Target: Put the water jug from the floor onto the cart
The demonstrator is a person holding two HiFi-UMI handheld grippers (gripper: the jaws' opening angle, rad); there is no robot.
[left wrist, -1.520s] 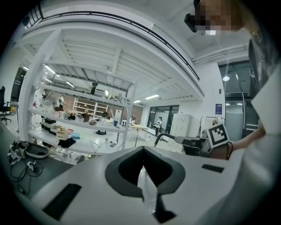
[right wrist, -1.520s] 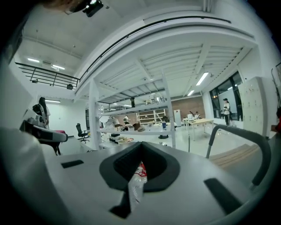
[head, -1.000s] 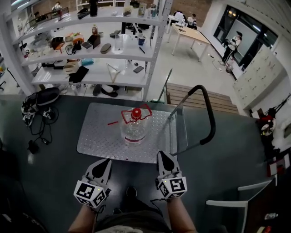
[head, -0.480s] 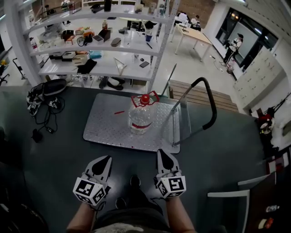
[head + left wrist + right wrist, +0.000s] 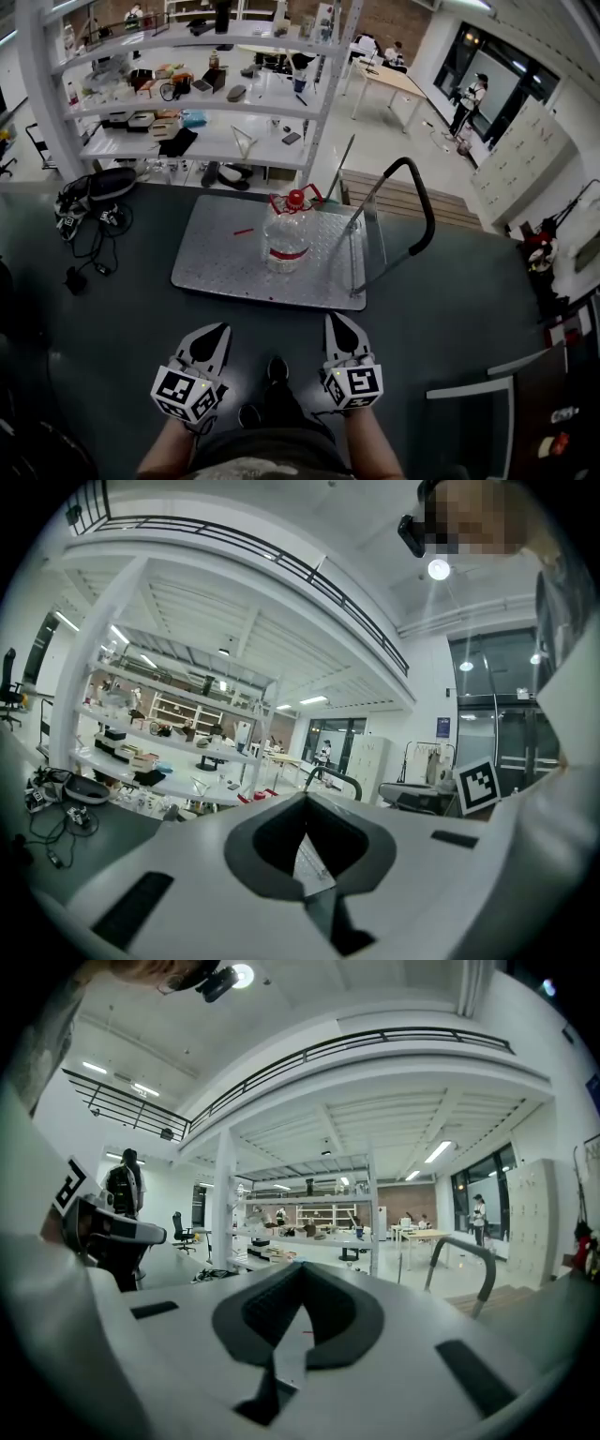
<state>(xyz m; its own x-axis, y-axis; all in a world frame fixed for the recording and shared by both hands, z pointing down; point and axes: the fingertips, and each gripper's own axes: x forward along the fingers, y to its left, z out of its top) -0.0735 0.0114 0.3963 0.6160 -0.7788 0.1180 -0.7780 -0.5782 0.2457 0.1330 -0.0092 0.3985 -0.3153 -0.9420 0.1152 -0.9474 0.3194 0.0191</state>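
The clear water jug [image 5: 286, 239], with a red cap, red handle and red band, stands upright on the cart's metal deck [image 5: 220, 267], right of its middle. The cart's black push handle [image 5: 424, 202] rises at the deck's right end. Both grippers hang low in the head view, near the person's body and well short of the cart. My left gripper [image 5: 217, 330] is shut with nothing in it; my right gripper [image 5: 336, 321] is shut and empty too. In the left gripper view the fingertips [image 5: 306, 799] meet. In the right gripper view the fingertips [image 5: 302, 1267] also meet.
White shelving [image 5: 187, 103] loaded with several items stands behind the cart. A bag and cables [image 5: 89, 202] lie on the dark floor at the left. A wooden platform [image 5: 394, 202] is beyond the handle. The person's shoe [image 5: 275, 370] shows between the grippers.
The cart and jug now lie farther from the grippers and higher in the head view, with more dark floor between. Both grippers stayed shut and empty.
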